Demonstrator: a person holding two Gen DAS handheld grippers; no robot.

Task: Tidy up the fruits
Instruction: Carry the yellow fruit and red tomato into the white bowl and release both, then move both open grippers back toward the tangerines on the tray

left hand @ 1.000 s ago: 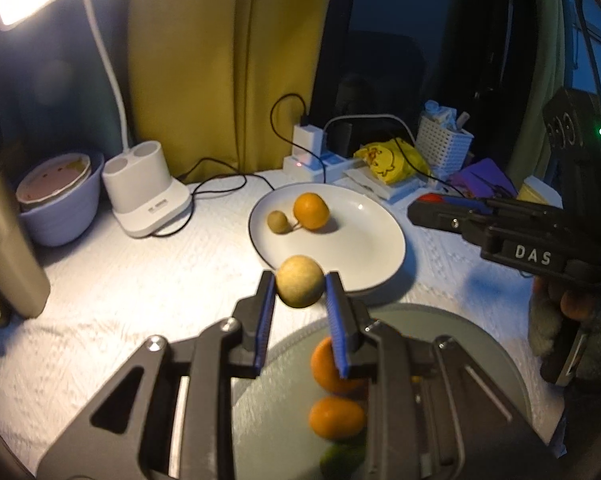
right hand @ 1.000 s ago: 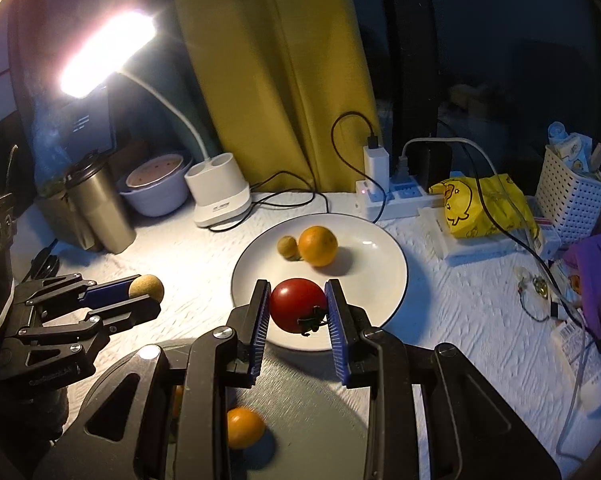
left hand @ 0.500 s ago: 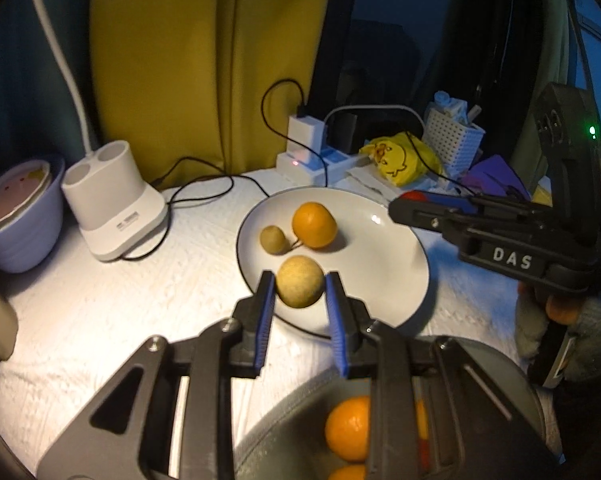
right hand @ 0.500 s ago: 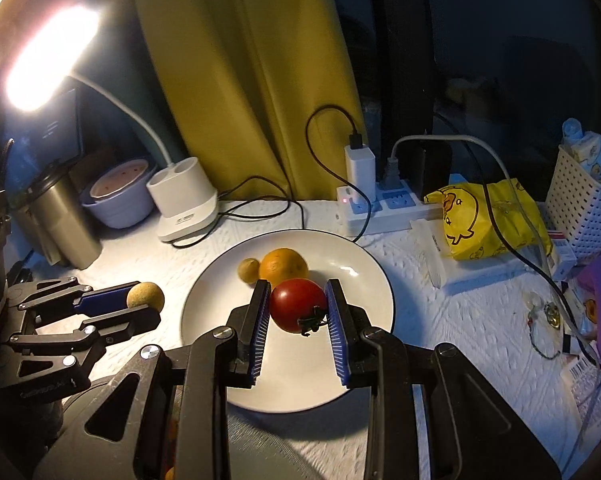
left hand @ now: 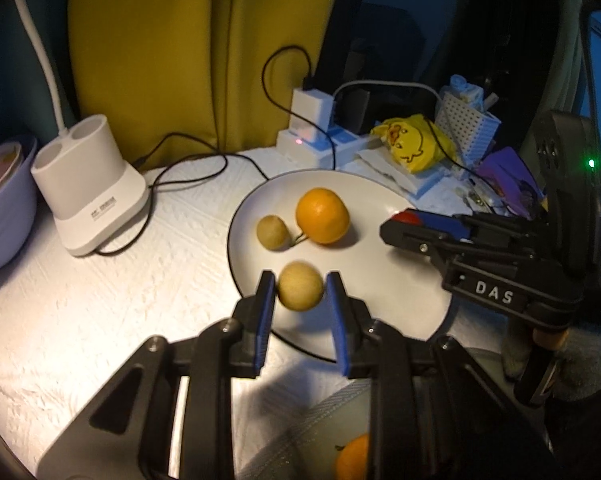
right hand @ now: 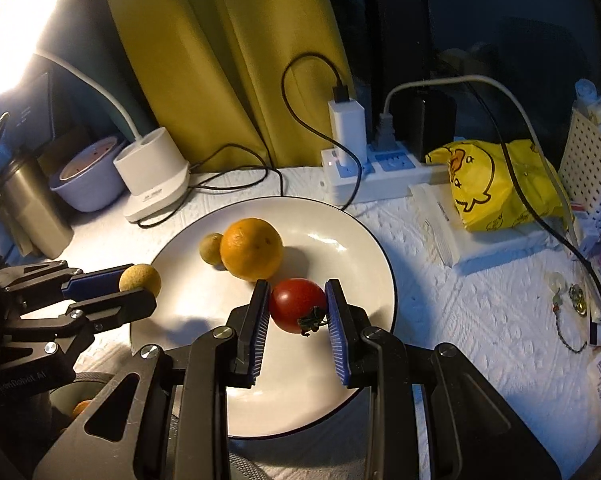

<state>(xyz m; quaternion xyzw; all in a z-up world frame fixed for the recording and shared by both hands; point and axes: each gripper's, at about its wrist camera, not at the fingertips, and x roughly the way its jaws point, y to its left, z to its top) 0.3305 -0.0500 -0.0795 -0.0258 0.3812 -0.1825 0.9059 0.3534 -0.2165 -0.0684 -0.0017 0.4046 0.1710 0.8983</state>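
Both grippers have moved forward and down over the white plate (left hand: 400,280) since a second ago. Left wrist view: the left gripper (left hand: 300,286) pinches a tan round fruit (left hand: 300,286) above the plate's near edge, beside an orange (left hand: 322,215) and a small brown fruit (left hand: 272,232). Right wrist view: the right gripper (right hand: 297,305) is clamped on a red tomato (right hand: 296,304) above the plate's middle.

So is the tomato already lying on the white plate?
No, the tomato is clamped between the blue pads of the right hand-held gripper, above the plate.
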